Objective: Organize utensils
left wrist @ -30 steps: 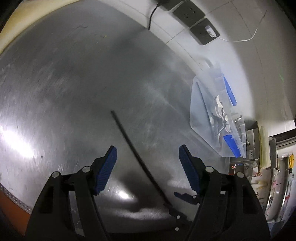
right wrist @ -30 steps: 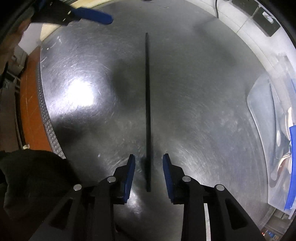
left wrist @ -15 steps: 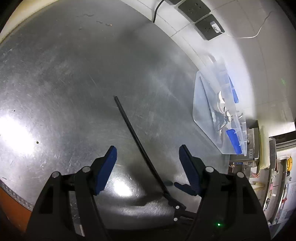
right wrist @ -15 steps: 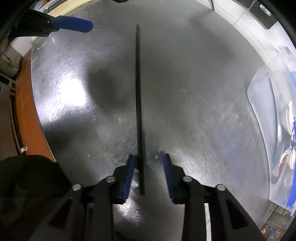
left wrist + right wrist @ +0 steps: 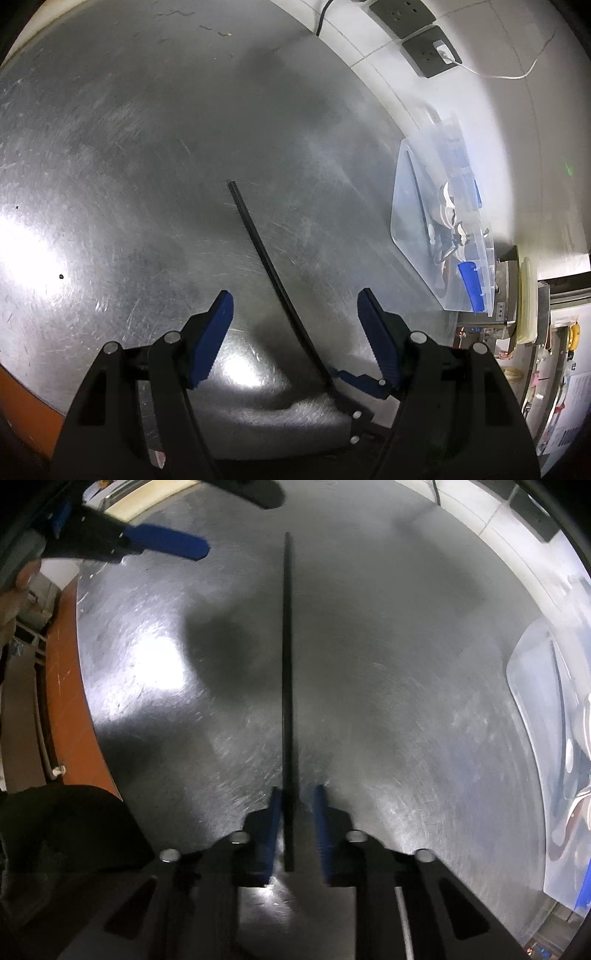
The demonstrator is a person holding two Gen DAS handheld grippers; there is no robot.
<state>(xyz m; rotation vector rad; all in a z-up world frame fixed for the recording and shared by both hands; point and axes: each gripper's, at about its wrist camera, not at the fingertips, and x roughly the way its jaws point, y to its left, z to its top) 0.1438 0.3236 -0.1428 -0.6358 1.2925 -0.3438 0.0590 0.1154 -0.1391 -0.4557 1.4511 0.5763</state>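
A long thin black chopstick (image 5: 287,686) lies on the steel table (image 5: 406,664), pointing away from me. My right gripper (image 5: 297,801) straddles its near end with the blue pads (image 5: 274,812) close on either side, a small gap still showing. In the left wrist view the chopstick (image 5: 266,258) runs diagonally between the fingers of my open, empty left gripper (image 5: 295,306), down to the right gripper's blue tip (image 5: 354,378). A clear plastic bin (image 5: 439,236) at the right holds utensils.
The wall with power sockets (image 5: 430,51) and a white cable runs behind the table. The table's orange front edge (image 5: 62,686) is at the left. The left gripper's blue finger (image 5: 166,544) shows at the top left of the right wrist view.
The right gripper has slid forward over the chopstick's near end and its pads have narrowed around it. The left gripper has stayed open and shifted slightly.
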